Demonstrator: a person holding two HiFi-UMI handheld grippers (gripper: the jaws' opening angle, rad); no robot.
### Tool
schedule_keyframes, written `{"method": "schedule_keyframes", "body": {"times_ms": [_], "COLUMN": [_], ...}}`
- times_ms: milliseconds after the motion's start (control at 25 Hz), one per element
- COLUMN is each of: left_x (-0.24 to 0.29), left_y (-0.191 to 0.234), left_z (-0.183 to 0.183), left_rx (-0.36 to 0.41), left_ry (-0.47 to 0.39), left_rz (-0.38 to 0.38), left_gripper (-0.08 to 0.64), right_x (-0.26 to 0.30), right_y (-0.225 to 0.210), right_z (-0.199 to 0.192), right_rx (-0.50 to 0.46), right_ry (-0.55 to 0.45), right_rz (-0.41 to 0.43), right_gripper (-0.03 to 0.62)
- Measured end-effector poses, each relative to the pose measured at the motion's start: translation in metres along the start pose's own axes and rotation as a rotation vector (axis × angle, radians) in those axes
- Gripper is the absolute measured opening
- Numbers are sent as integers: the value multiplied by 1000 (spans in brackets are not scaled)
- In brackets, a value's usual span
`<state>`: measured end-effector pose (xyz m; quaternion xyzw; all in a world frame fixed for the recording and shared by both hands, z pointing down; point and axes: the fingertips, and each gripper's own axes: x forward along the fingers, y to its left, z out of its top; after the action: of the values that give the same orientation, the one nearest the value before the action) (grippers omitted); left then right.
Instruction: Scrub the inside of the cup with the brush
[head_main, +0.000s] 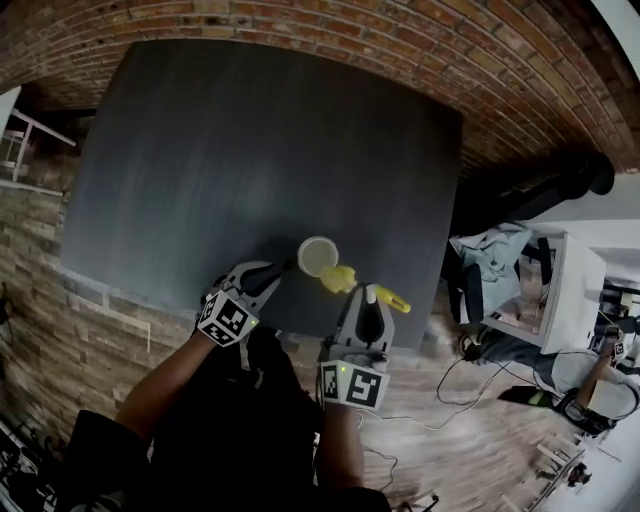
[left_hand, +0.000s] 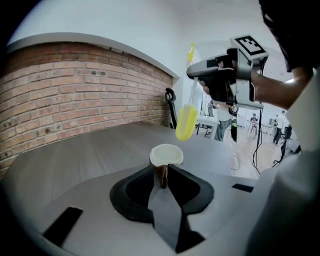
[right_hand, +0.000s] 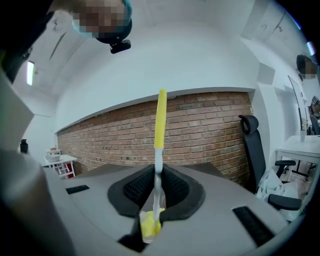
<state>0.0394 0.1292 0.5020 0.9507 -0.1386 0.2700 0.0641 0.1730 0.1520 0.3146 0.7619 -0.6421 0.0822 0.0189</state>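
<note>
A small white cup (head_main: 318, 256) is near the table's front edge. My left gripper (head_main: 283, 268) reaches it from the left. In the left gripper view the jaws (left_hand: 162, 176) are pinched on a brown handle at the side of the cup (left_hand: 166, 155), whose mouth faces up. I cannot tell if the cup rests on the table. My right gripper (head_main: 364, 302) is shut on the thin stem of a yellow brush (head_main: 340, 278). The brush head (left_hand: 186, 122) hangs just above and to the right of the cup's rim, outside it. In the right gripper view the brush (right_hand: 160, 120) runs upright through the jaws (right_hand: 157, 196).
The dark table (head_main: 250, 150) stretches away from me, with a brick wall (head_main: 300, 20) behind and to the left. A black office chair (right_hand: 255, 145) and a white desk (head_main: 575, 290) stand to the right. Cables (head_main: 480, 400) lie on the wooden floor.
</note>
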Motion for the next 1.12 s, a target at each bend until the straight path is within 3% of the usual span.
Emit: {"method": "schedule_keyframes", "body": {"times_ms": [120, 400, 560, 880, 1120], "left_x": [-30, -123, -156, -199, -211], "left_y": [-8, -36, -34, -39, -38], "left_z": [41, 124, 131, 163, 173], "left_rx": [-16, 36, 55, 86, 122], "left_ry": [-99, -317, -345, -425, -452], "left_rz": [49, 112, 119, 21, 3], "left_gripper": [94, 54, 44, 37, 37], "right_x": [-15, -53, -72, -104, -111], "right_y": [-3, 10, 19, 42, 68], "right_z": [13, 34, 46, 62, 54], "right_rx": [41, 71, 84, 94, 62], "right_ry": [-14, -24, -24, -17, 13], "right_rz": [24, 84, 67, -29, -53], "right_gripper": [60, 60, 60, 60, 60]}}
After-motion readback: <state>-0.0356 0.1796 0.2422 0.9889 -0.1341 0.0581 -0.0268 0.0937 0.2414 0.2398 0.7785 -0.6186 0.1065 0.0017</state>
